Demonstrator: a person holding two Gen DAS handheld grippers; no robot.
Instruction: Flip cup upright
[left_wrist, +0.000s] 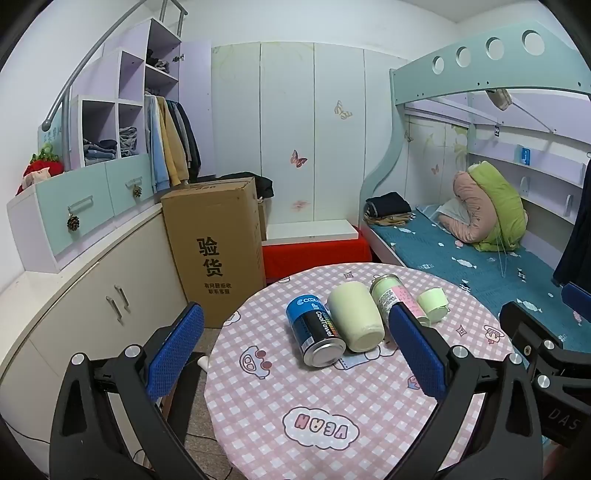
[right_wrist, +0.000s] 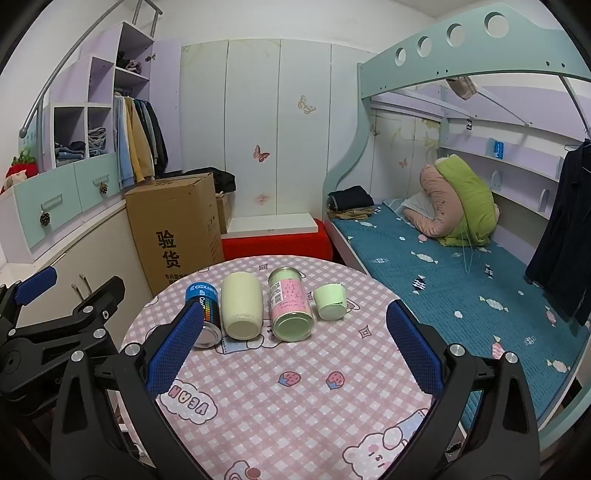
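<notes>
Both the left hand-held gripper (left_wrist: 295, 354) and the right hand-held gripper (right_wrist: 293, 349) are held with fingers spread apart, nothing between them, above the near part of the bench (right_wrist: 295, 424). Four containers are seen lying on their sides in a row further back: a blue can (left_wrist: 316, 330), a cream cup (left_wrist: 356, 315), a pink-labelled jar (right_wrist: 290, 304) and a small green cup (right_wrist: 330, 301).

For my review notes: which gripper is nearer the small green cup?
Right. The right gripper faces the small green cup just ahead-right; the left gripper sits farther left, nearer the blue can.

Two cans (right_wrist: 203, 314) (right_wrist: 290, 308), two cups (right_wrist: 242, 310) (right_wrist: 330, 301), all four lying on one round table (right_wrist: 295, 406)
</notes>
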